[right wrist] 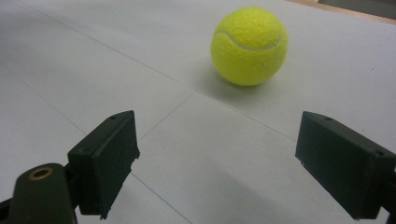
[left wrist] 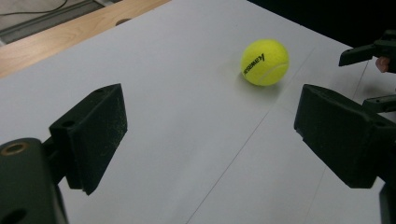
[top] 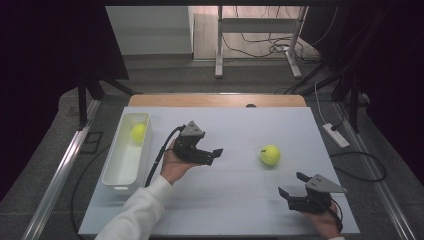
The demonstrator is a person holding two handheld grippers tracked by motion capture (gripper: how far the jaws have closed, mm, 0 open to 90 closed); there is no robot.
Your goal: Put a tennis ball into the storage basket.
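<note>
- Your left gripper (top: 216, 153) hangs over the middle of the table (top: 240, 210), its jaws spread wide with nothing between them, pointing toward the table's right side.
- Your left hand (top: 173, 165) grips it from below, and a white sleeve (top: 137, 212) comes in from the bottom edge of the high view.
- Your right gripper (top: 292, 184) sits near the front right corner of the table, jaws also spread wide and empty, aimed toward the far left.
- Your right hand (top: 327, 222) holds it low, close to the table's front edge.
- One tennis ball (top: 270, 154) lies loose on the white table surface, between the two grippers and apart from both; it is nearer your right gripper.
- From the left gripper view the tennis ball (left wrist: 265, 61) lies ahead and right of centre, beyond the jaws, with the right gripper (left wrist: 373, 77) showing at the right edge.
- From the right gripper view the same tennis ball (right wrist: 249, 45) lies ahead of the gap between the jaws, not touching either one.
- A second tennis ball (top: 138, 132) rests inside the white bin (top: 119, 177) at the table's left side, toward the bin's far end.
- Bare wood of the table (top: 215, 100) shows along the far edge, past the white sheet.
</note>
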